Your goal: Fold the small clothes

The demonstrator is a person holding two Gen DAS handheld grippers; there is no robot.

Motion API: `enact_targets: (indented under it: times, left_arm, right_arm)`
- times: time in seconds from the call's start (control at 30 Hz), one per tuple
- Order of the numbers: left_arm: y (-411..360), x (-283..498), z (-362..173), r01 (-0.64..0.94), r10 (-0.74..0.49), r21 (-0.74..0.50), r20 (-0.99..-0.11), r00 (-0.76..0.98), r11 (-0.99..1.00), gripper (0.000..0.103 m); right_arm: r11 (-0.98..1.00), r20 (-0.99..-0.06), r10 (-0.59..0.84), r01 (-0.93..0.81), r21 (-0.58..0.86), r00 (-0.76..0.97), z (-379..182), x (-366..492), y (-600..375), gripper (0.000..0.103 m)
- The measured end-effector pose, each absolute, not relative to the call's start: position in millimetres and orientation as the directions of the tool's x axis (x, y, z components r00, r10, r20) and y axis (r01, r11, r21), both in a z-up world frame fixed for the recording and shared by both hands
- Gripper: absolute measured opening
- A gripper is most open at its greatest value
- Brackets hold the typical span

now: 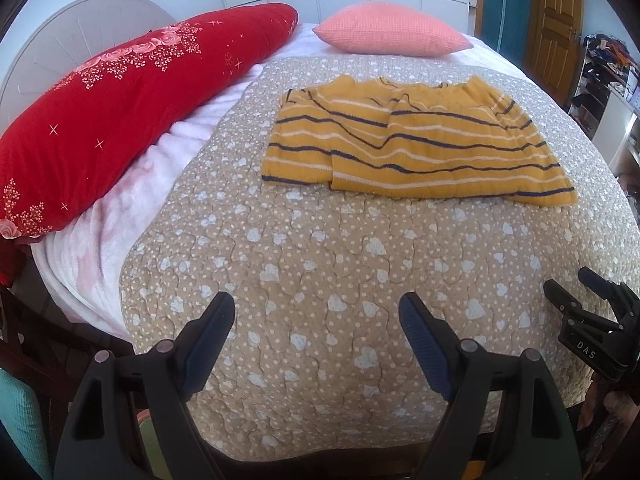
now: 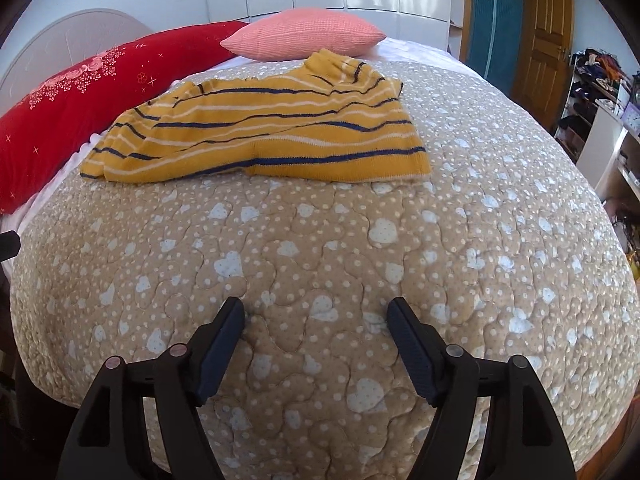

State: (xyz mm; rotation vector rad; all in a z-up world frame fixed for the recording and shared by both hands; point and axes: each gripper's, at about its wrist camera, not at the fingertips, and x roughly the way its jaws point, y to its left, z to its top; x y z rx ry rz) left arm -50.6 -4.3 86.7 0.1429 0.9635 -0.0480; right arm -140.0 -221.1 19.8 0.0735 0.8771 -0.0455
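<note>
Two grippers hang over a beige quilt [image 1: 320, 264] with white hearts. Only the left wrist view shows the right gripper [image 1: 570, 284], at its right edge; the right wrist view shows just a dark edge at far left. The left gripper [image 1: 316, 312] has its jaws wide apart with nothing between them, and the right gripper's jaws too. The yellow striped garment [image 1: 416, 148] lies folded on the quilt, well beyond both jaws, near a pink pillow [image 1: 392, 30].
</note>
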Motion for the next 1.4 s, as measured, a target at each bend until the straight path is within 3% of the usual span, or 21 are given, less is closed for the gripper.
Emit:
enact_targets:
  times: [0.43, 0.6, 0.83, 1.07, 1.1, 1.13, 1.17, 1.2, 1.23, 1.4]
  left_arm:
    - [1, -33, 70, 0.099, 0.000, 0.061, -0.852, 0.524, 0.993, 0.083]
    - [19, 0, 59, 0.045, -0.055, -0.038, -0.867, 0.496, 0.998, 0.083]
    - [42, 44, 47, -0.017, -0.060, -0.078, -0.870, 0.490, 0.997, 0.083]
    - [47, 114, 27, -0.002, -0.195, -0.220, -0.870, 0.452, 0.976, 0.083]
    - [48, 125, 26, -0.013, -0.213, -0.245, -0.866, 0.453, 0.969, 0.079]
    - [51, 131, 26, -0.019, -0.233, -0.272, -0.857, 0.459, 0.962, 0.054]
    - [54, 139, 26, -0.030, -0.253, -0.299, -0.852, 0.459, 0.954, 0.039]
    - [57, 145, 27, -0.043, -0.262, -0.314, -0.854, 0.450, 0.949, 0.017]
    - [61, 149, 28, -0.056, -0.274, -0.333, -0.852, 0.446, 0.941, 0.013]
    - [72, 156, 46, -0.116, -0.188, -0.275, -0.855, 0.484, 0.954, 0.012]
  right_arm:
    - [0.996, -0.731, -0.028, 0.078, 0.034, 0.682, 13, -144, -219, 0.088]
    - [0.997, -0.719, -0.031, 0.072, 0.026, 0.694, 11, -144, -217, 0.091]
    - [0.997, -0.700, -0.044, 0.072, 0.010, 0.713, 9, -145, -217, 0.093]
    - [0.997, -0.677, -0.060, 0.079, -0.002, 0.733, 5, -146, -213, 0.098]
    - [0.997, -0.677, -0.060, 0.079, -0.003, 0.733, 6, -146, -213, 0.098]
    - [0.997, -0.678, -0.059, 0.078, -0.003, 0.732, 6, -145, -214, 0.098]
    - [0.997, -0.680, -0.058, 0.076, -0.003, 0.731, 6, -145, -214, 0.098]
    - [0.997, -0.682, -0.056, 0.073, -0.004, 0.729, 7, -145, -214, 0.098]
    - [0.998, -0.685, -0.054, 0.070, -0.005, 0.727, 7, -144, -214, 0.098]
    - [0.998, -0.690, -0.052, 0.065, -0.006, 0.722, 7, -143, -214, 0.098]
